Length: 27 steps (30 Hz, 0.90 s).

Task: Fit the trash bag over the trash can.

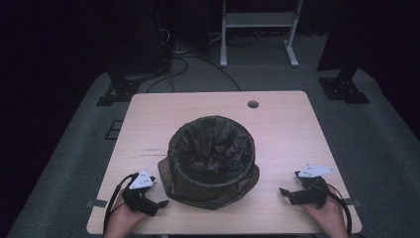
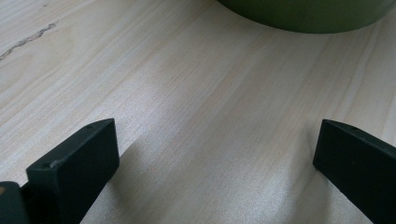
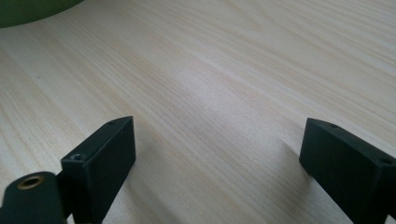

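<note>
A round bin lined with a black plastic bag [image 1: 212, 158] stands in the middle of the light wooden table [image 1: 277, 124]; the bag's edge is folded down over the rim. My left gripper [image 1: 157, 204] rests near the front left edge, just left of the bin, jaws wide apart with nothing between them. In the left gripper view the left gripper [image 2: 215, 158] hovers over bare wood with the bin's green base [image 2: 308, 16] ahead. My right gripper [image 1: 289, 194] sits at the front right, open and empty; in its own view the right gripper [image 3: 217, 149] faces bare tabletop.
A small round cable hole [image 1: 253, 104] is in the table's far edge. Behind the table, on grey carpet, are black stand bases [image 1: 116, 91], cables and a white frame [image 1: 257, 29]. The room beyond is dark.
</note>
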Each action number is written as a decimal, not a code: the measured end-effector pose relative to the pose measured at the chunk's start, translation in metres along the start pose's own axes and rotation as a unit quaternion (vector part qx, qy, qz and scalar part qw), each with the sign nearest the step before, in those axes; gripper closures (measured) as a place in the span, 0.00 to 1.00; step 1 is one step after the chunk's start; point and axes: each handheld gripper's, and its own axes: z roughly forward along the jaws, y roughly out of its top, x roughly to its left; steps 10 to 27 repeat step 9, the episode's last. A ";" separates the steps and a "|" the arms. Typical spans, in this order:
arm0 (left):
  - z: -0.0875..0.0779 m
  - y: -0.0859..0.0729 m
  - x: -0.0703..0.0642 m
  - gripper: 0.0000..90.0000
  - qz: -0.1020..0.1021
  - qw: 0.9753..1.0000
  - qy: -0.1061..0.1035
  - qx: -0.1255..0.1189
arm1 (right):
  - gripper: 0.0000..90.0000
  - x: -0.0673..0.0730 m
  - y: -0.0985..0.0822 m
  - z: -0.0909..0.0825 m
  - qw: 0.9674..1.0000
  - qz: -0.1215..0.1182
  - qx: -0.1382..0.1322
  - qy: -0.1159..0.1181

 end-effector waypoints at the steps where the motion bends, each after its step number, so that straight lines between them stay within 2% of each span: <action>1: 0.000 0.000 0.000 0.00 0.000 1.000 0.000 0.000 | 0.10 0.001 0.000 0.000 1.000 0.001 0.000 -0.002; 9: 0.000 0.000 0.000 0.00 -0.001 1.000 0.002 0.000 | 0.10 0.003 -0.001 -0.001 1.000 0.009 0.000 -0.010; 27: 0.000 0.000 0.000 0.00 -0.001 1.000 0.002 0.000 | 0.10 0.003 -0.001 -0.001 1.000 0.009 0.000 -0.010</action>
